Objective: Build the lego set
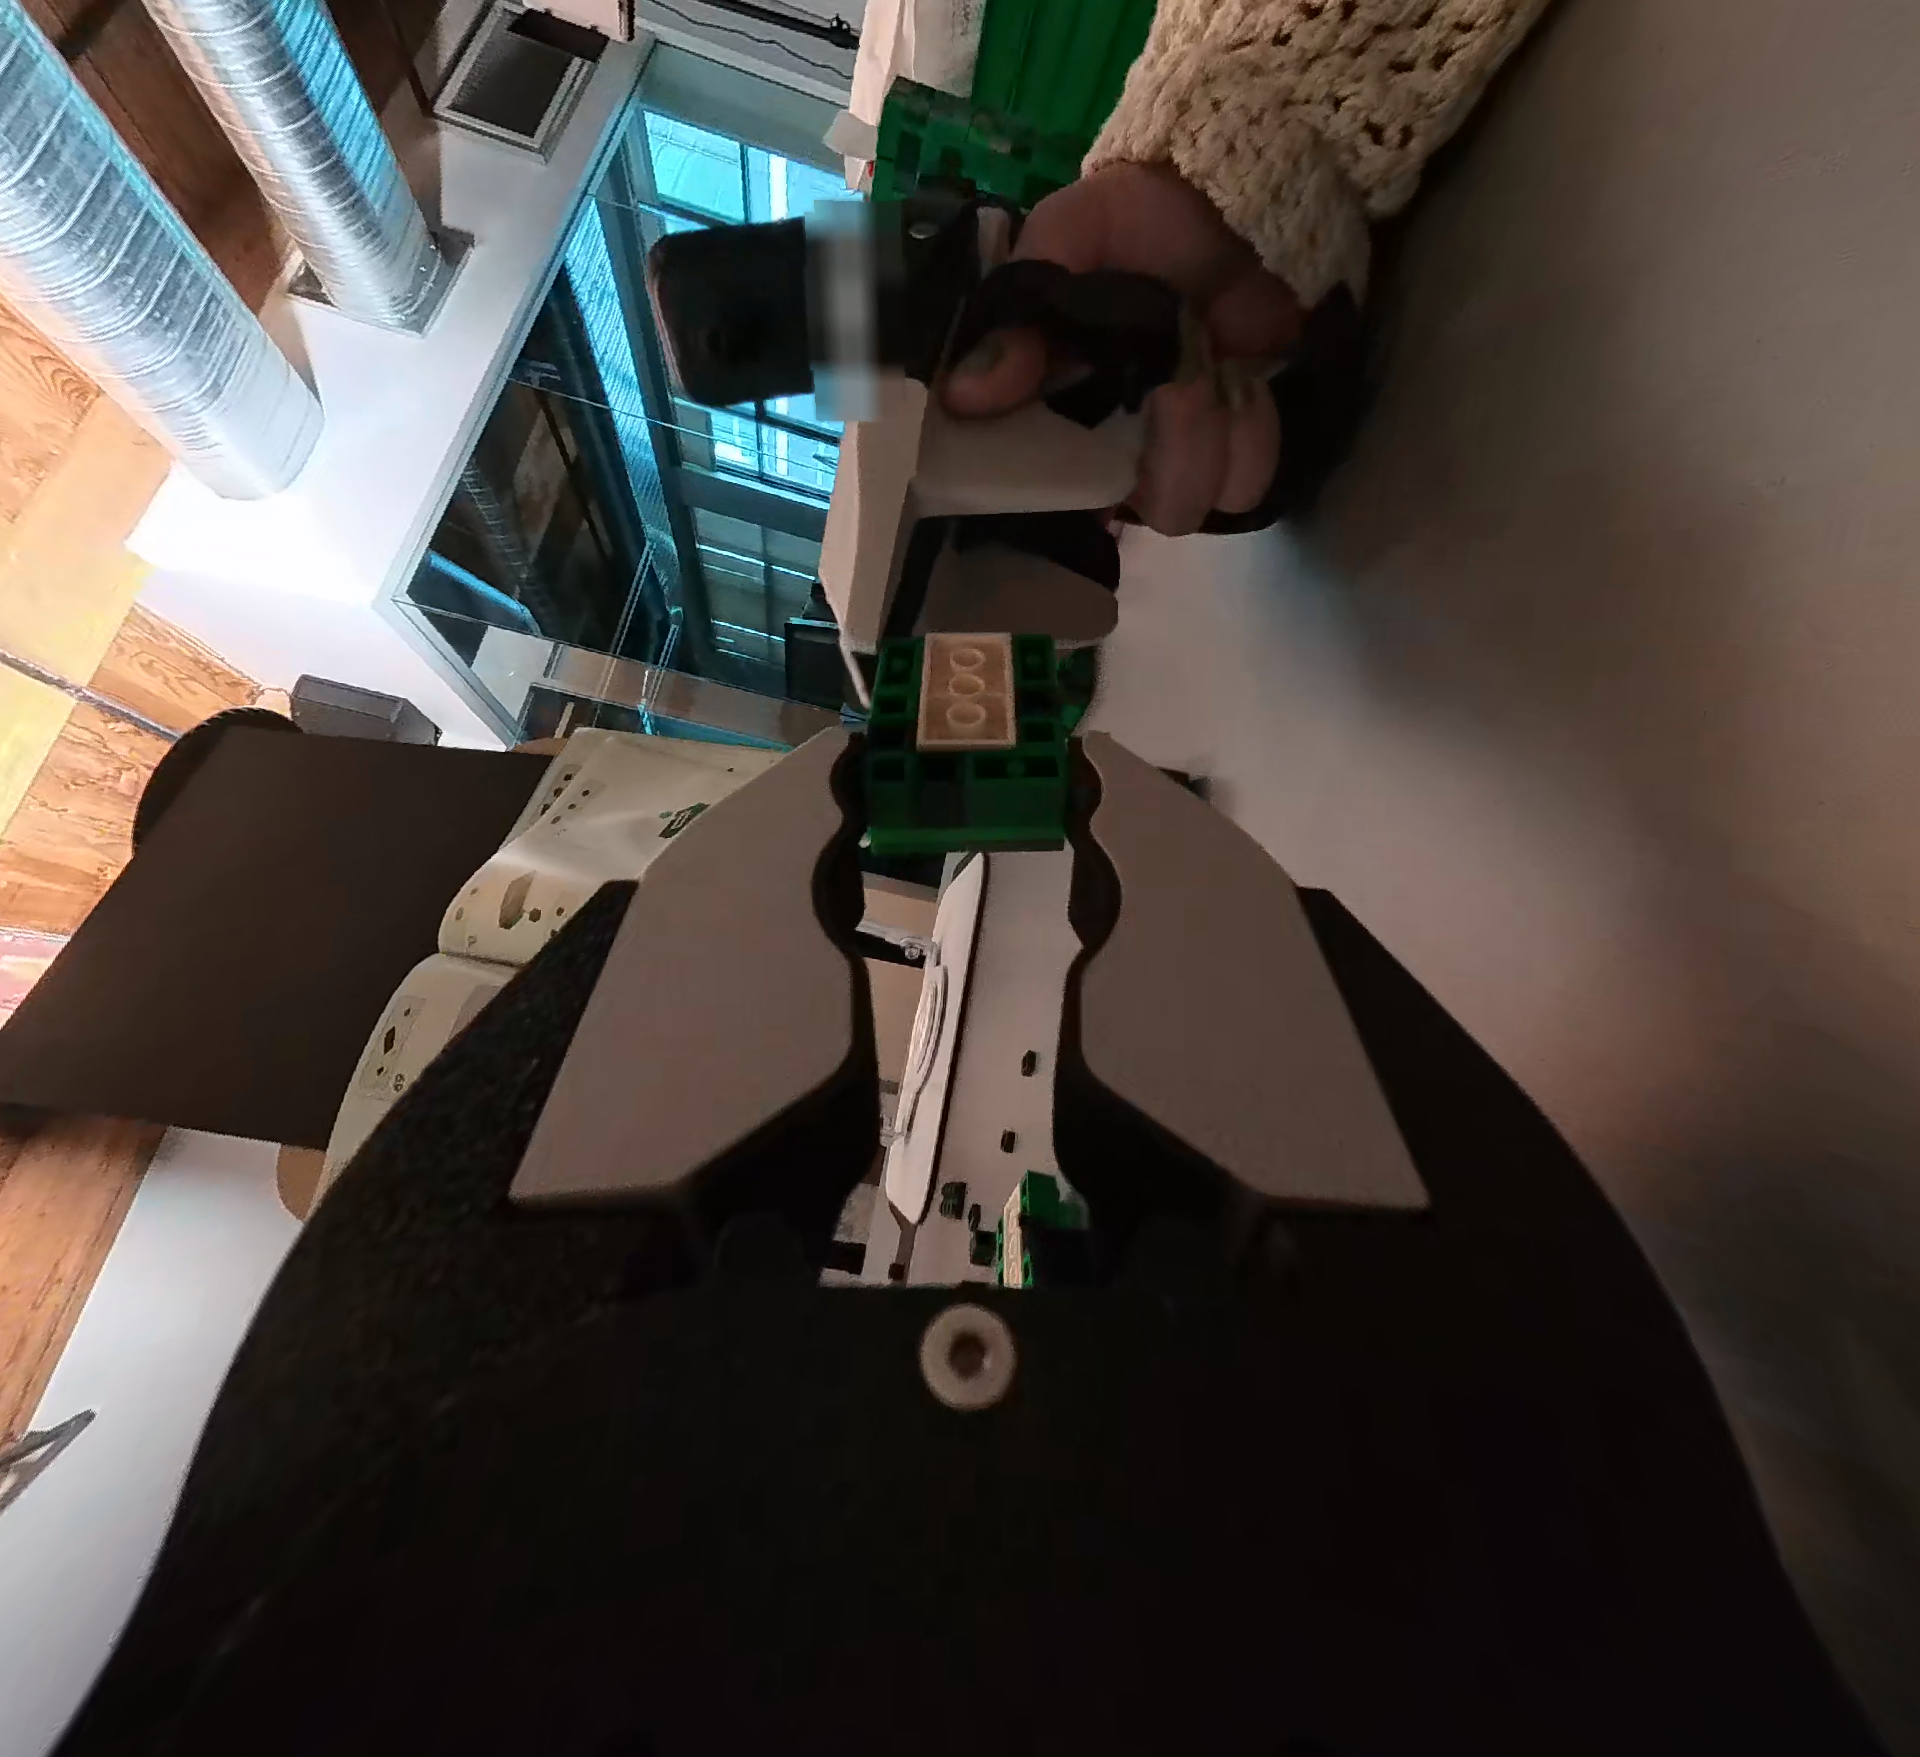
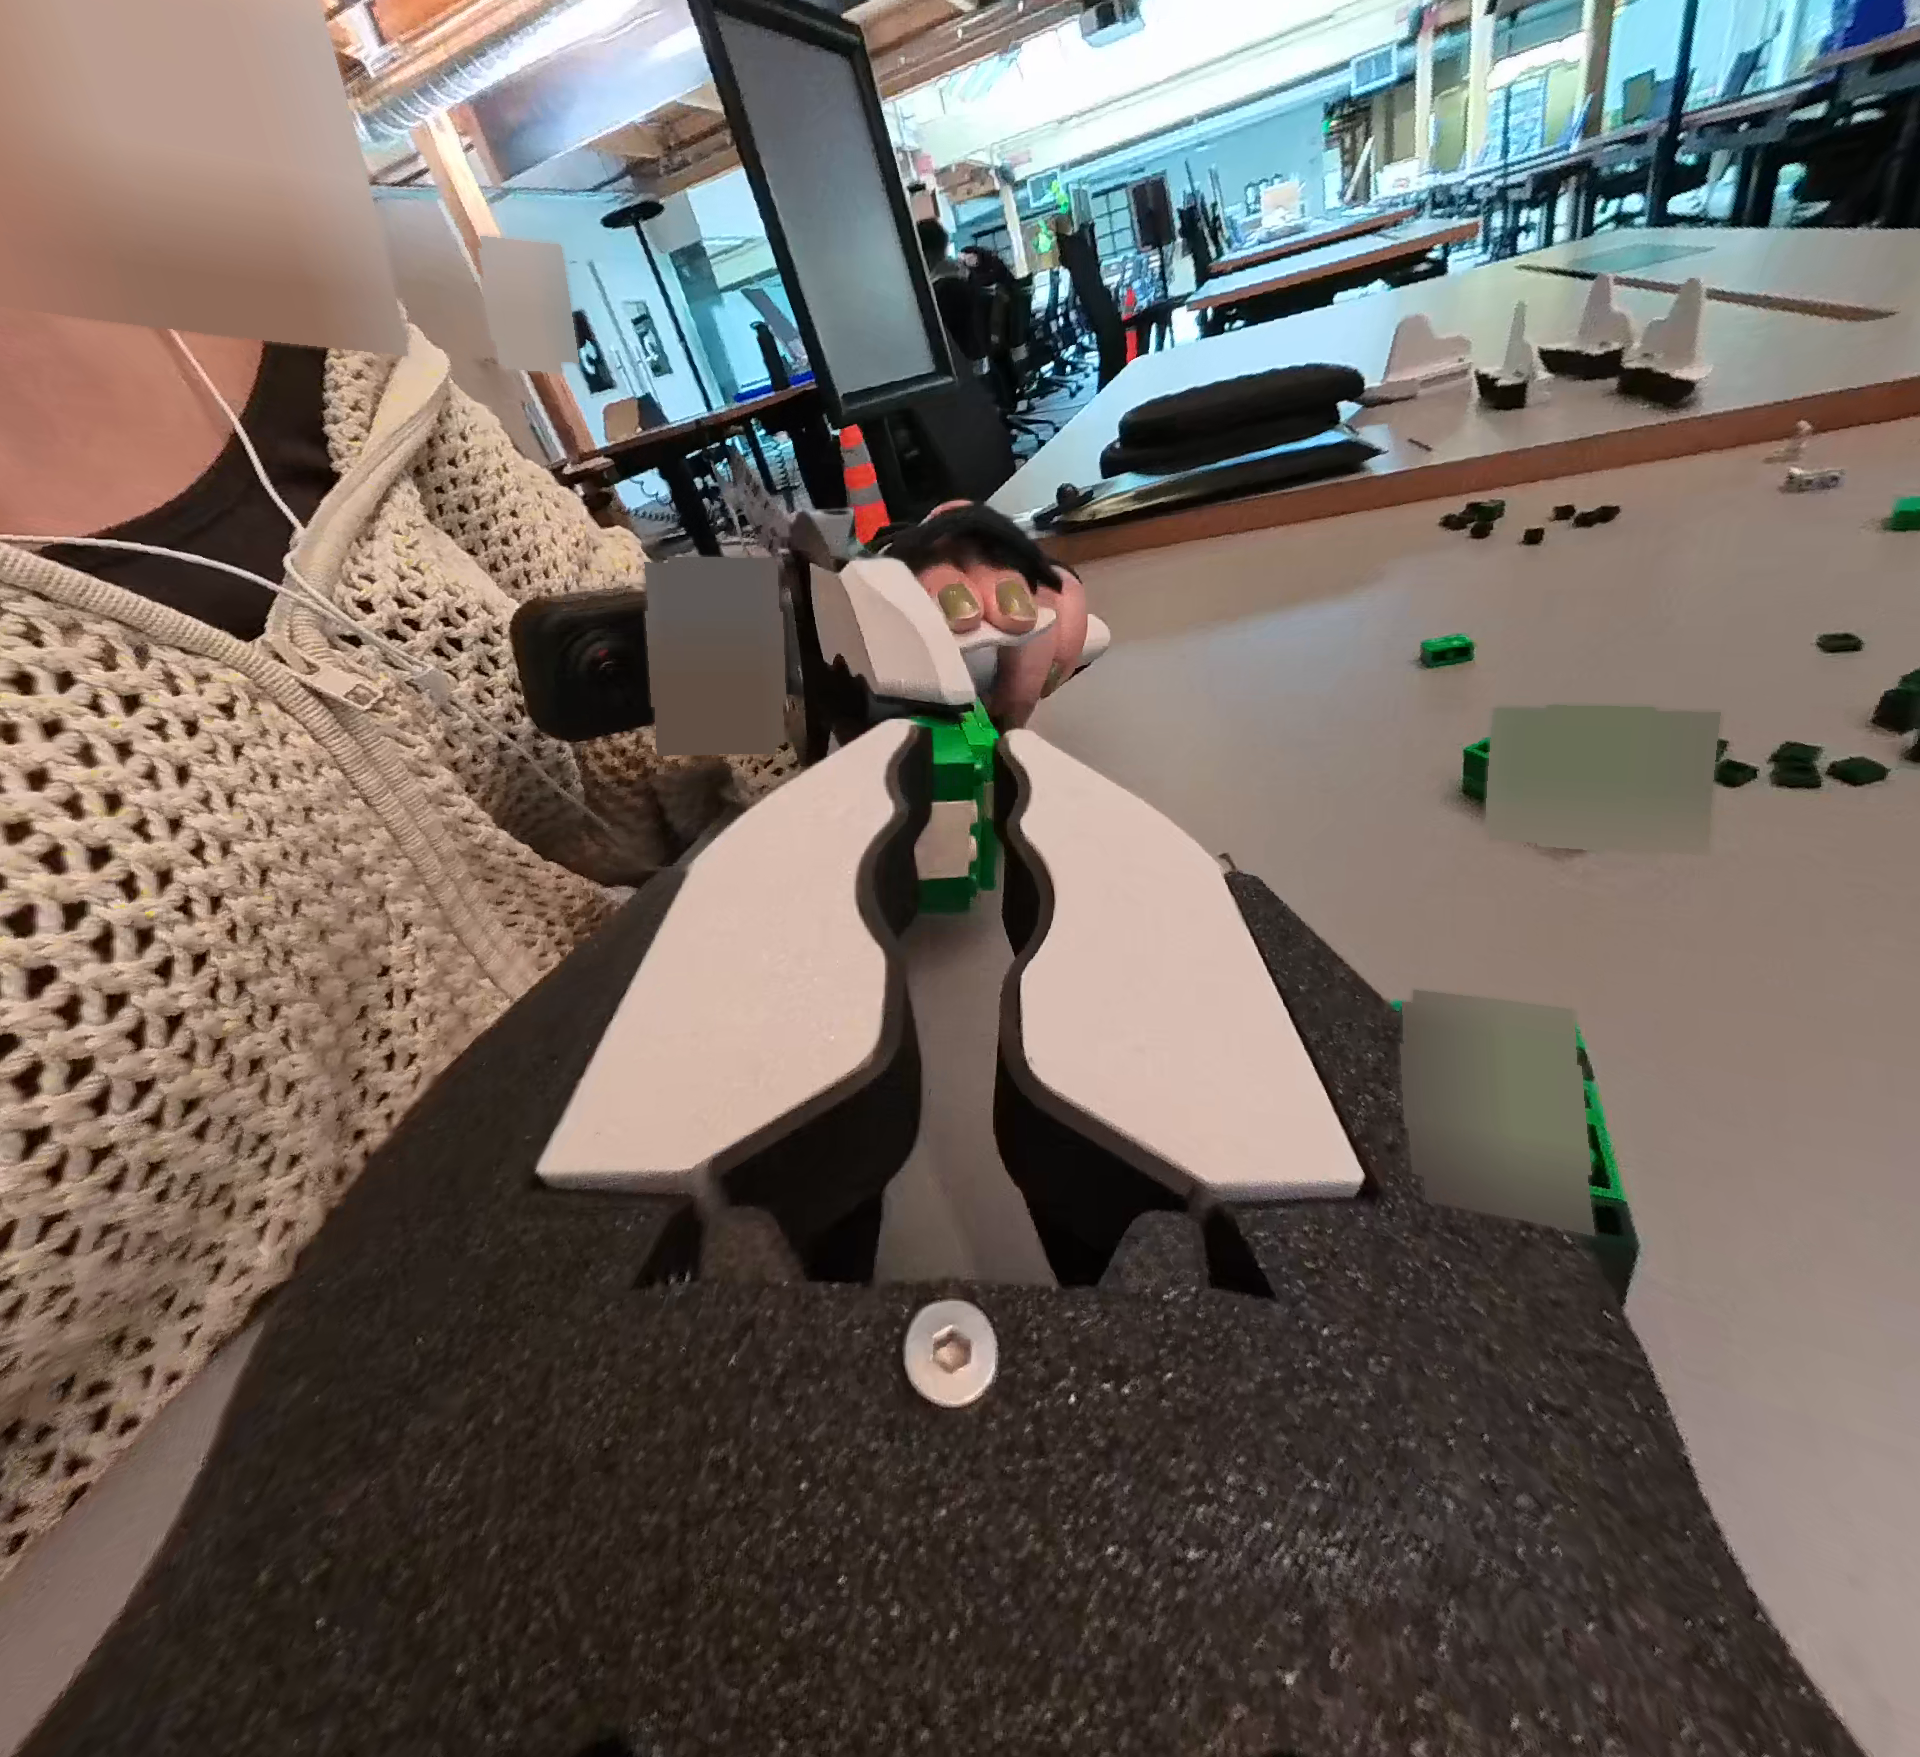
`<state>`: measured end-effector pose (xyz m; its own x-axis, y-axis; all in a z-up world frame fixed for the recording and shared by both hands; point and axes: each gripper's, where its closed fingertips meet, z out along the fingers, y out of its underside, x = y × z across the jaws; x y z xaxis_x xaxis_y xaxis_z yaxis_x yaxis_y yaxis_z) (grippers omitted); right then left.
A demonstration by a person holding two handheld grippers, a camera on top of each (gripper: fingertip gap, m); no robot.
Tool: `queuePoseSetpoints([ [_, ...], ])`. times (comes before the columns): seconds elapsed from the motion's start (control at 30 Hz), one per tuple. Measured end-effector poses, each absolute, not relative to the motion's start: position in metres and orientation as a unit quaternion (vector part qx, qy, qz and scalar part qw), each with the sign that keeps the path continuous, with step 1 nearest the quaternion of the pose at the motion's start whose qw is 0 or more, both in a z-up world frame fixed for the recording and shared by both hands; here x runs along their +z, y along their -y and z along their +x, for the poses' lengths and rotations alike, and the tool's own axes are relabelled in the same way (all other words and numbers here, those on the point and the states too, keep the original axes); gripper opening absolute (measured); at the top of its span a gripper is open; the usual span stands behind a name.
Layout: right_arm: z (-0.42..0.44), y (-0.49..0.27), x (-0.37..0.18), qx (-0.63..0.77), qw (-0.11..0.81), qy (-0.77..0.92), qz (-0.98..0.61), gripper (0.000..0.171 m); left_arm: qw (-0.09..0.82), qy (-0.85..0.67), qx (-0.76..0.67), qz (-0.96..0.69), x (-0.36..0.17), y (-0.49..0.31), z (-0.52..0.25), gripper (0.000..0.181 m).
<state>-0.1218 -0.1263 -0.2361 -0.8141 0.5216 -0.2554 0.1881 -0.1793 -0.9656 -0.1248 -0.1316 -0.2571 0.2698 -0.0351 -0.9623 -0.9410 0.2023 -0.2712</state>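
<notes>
Broadly, progress: partway by my reading; one small sub-assembly exists and many bricks lie unused.
Bench (image 2: pixel 1351 876): one grey surface under the work, a second one behind it carrying four small white-and-dark objects.
Person: one, in a cream knit sleeve (image 1: pixel 1351 14), holding both tools above the bench edge.
Left gripper (image 1: pixel 961 772): jaws clenched on the lower green part of the lego assembly (image 1: pixel 966 751).
Right gripper (image 2: pixel 961 772): jaws grasping the same assembly from the opposite side, so the two tools meet nose to nose.
Lego assembly: one, held in the air between both tools; green blocks with one tan three-stud plate (image 1: pixel 966 694) seen on its face in the left wrist view.
Larger green build (image 2: pixel 1605 1157): one, at the bench's right edge, partly hidden by a blurred patch.
Loose bricks (image 2: pixel 1449 649): roughly a dozen or more, green and dark, scattered well apart from the grippers; exact count unclear.
Left to do: these loose pieces still need fitting, I judge.
</notes>
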Motion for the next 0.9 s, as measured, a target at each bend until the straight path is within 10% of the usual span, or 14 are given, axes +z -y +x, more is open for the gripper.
queuePoseSetpoints([
  [0.9, -0.12, 0.13, -0.248, 0.682, 0.098, 0.666, -0.285, 0.01, 0.611, -0.486, 0.348, -0.518, -0.26, 0.135, -0.122, 0.035],
])
